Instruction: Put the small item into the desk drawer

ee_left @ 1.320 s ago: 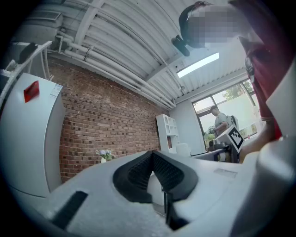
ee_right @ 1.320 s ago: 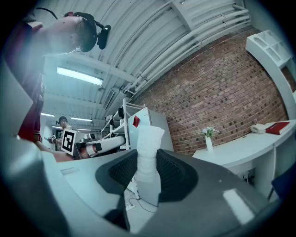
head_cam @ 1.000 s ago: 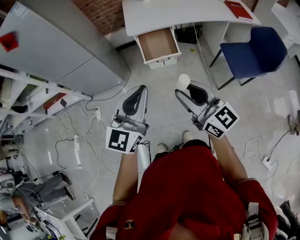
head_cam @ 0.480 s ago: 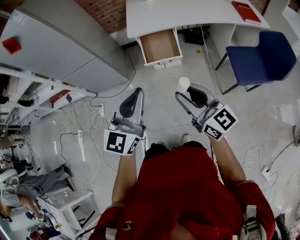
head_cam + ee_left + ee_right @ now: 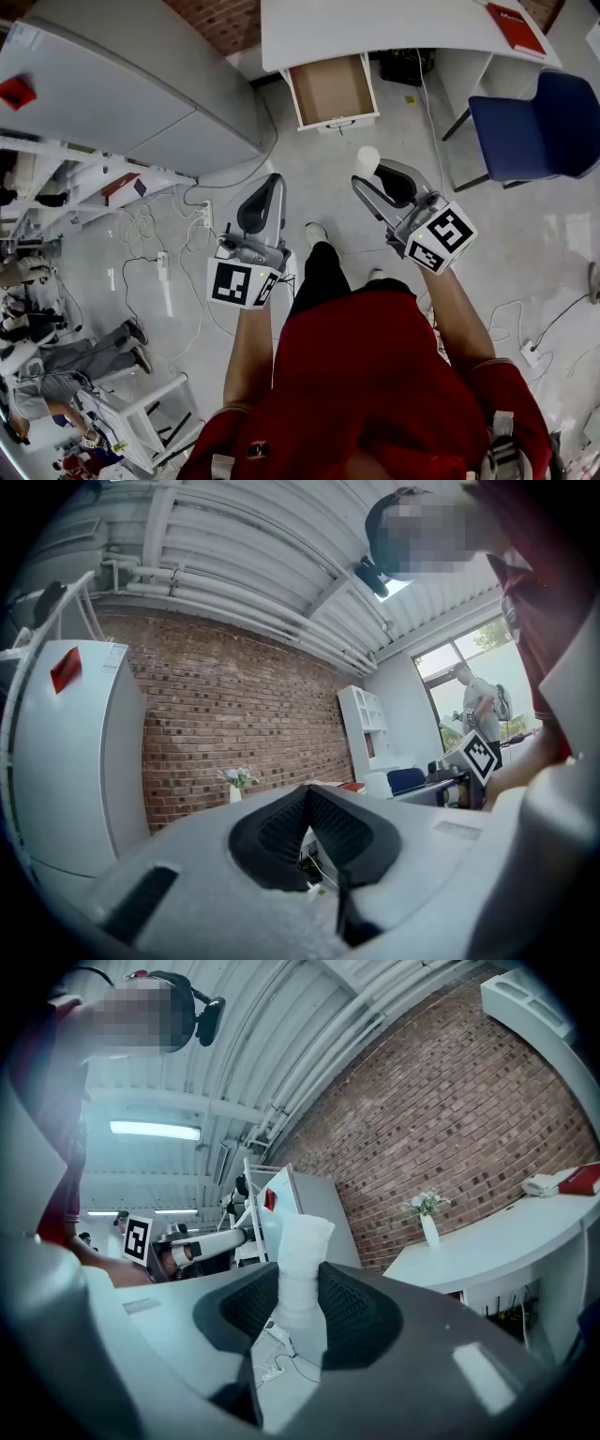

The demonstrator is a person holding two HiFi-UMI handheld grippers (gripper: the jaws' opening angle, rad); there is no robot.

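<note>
The open desk drawer shows a bare brown inside under the white desk at the top of the head view. My right gripper is shut on a small white roll-shaped item, held upright above the floor short of the drawer. In the right gripper view the white item stands between the dark pads of the right gripper. My left gripper hangs beside it on the left, shut with nothing in it. The left gripper points toward the brick wall.
A blue chair stands right of the desk, and a red book lies on the desktop. A grey cabinet fills the upper left. Cables and a power strip trail over the floor at left. The person's foot steps forward.
The person has walked toward the desk; drawer and chair have shifted right in the head view, and a leg has swung forward. Both grippers keep their pose and the right's grip is unchanged.
</note>
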